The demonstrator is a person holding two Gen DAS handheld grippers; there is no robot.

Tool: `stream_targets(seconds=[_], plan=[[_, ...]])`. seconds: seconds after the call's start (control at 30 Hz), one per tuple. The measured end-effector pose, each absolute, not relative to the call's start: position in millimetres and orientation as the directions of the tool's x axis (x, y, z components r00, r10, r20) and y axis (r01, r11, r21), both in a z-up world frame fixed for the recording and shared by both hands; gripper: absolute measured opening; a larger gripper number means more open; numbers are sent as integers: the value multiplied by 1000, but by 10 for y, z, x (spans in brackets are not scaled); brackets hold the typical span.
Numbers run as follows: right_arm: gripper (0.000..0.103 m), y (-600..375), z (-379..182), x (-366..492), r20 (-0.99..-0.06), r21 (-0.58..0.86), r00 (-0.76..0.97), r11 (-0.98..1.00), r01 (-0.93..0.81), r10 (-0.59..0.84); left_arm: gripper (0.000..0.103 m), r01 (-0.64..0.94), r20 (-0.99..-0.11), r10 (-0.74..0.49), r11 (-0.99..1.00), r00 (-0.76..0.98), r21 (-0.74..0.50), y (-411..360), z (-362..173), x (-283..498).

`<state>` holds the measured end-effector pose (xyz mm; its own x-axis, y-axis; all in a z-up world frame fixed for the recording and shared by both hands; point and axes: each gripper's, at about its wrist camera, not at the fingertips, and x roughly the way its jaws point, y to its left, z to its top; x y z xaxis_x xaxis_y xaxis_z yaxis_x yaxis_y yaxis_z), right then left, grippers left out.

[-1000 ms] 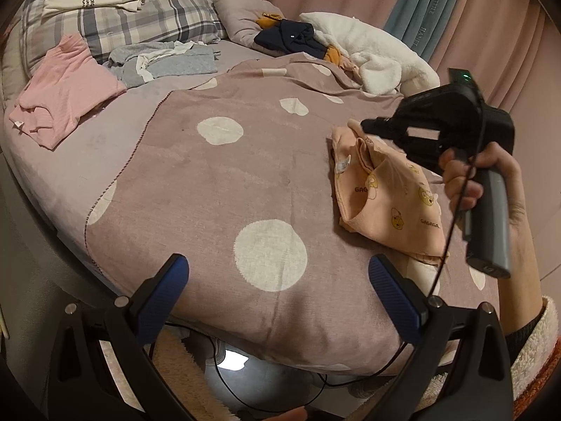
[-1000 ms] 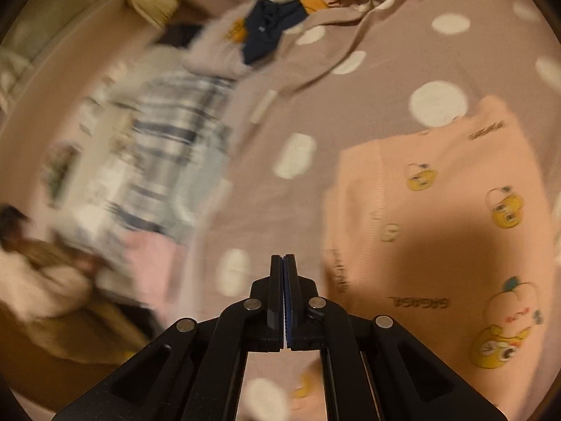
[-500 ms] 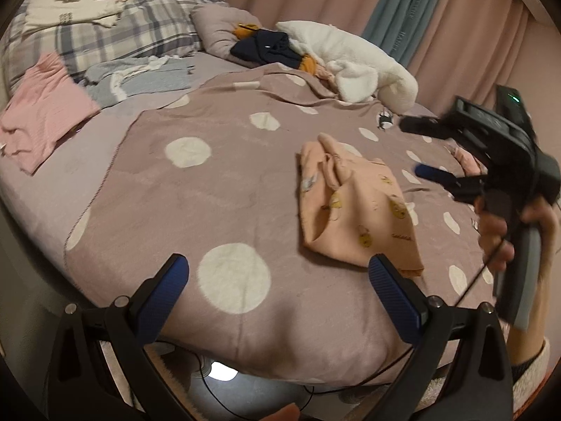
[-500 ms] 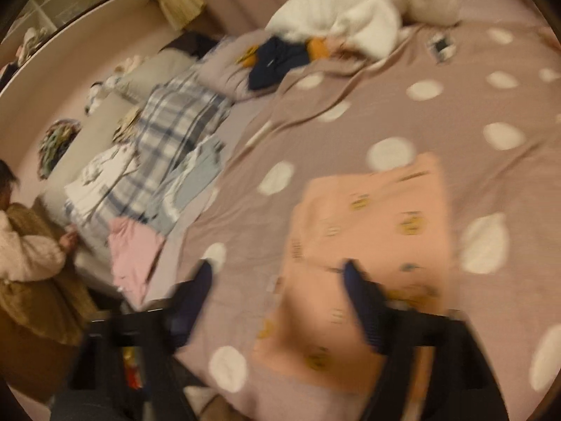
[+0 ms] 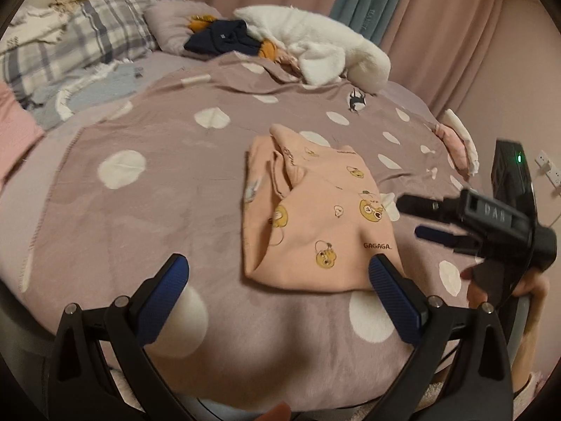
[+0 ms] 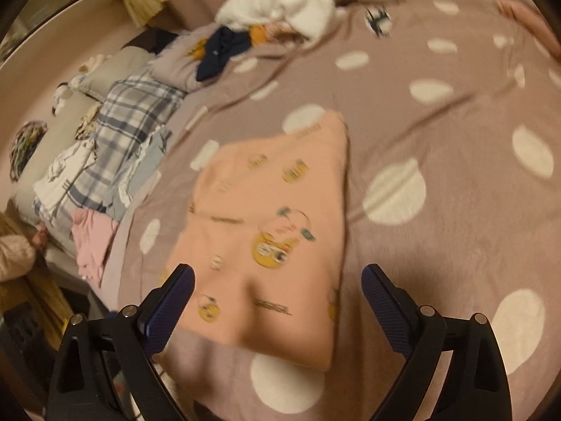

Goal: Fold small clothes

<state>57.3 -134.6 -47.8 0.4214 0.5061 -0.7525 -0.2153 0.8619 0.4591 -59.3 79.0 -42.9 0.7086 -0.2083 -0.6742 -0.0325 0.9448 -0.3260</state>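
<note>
- The peach printed garment (image 5: 308, 224) is seen lying folded into a rough rectangle on the dotted mauve blanket (image 5: 147, 217), near the bed's front edge, touched by neither tool.
- The left gripper (image 5: 277, 298) is held wide apart above the blanket, just short of the garment's near edge; nothing is between its blue pads (image 5: 164, 294).
- The right gripper (image 6: 277, 301) is seen with its jaws opening, nearly fully spread, and nothing is clamped; the garment merely shows beyond and between the fingers. From the left wrist view it is seen at the garment's right side, apart from the cloth.
- A loose flap is visible at the garment's far left, where a sleeve or collar layer (image 5: 280, 172) stands up. If the piece is lifted by one edge only, that layer is likely to slide out and the fold to be undone.
- If a pinch is taken too deep, the blanket could be caught together with the garment and dragged along.
- The garment lies close to the bed's edge; a careless push could send it over the side.
- The right wrist view is blurred, so the exact run of the near hem cannot be judged, and a grasp aimed from it could miss the top layer.
- Unfolded clothes (image 5: 224, 37) are heaped near the white fluffy blanket (image 5: 315, 45); a reach across could brush the finished piece.
</note>
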Motion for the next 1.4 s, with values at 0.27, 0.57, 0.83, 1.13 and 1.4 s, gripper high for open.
stream_targets(seconds=[0.27,0.57,0.83,1.13,1.4], plan=[[96,-1595,-859,690,-700,637,325,762,-118,636,103,-20,-693,-458,827,556,-562,850,-942,15],[89,-1434,-1034,1038,-516,813,298,568,-125,803,101,-51,-550,-683,604,480,-795,836,-1076,601],[42,-1233,-1054,1111,-636,691,325,704,-164,700,47,-143,-601,-634,621,486,-770,838,-1101,756],[23,-1141,-819,990,-686,534,424,805,-259,591,34,-107,-703,-445,800,555,-591,615,-801,611],[23,-1307,-317,814,-613,511,510,795,-325,603,34,-6,-638,-423,830,643,-557,463,-266,398]])
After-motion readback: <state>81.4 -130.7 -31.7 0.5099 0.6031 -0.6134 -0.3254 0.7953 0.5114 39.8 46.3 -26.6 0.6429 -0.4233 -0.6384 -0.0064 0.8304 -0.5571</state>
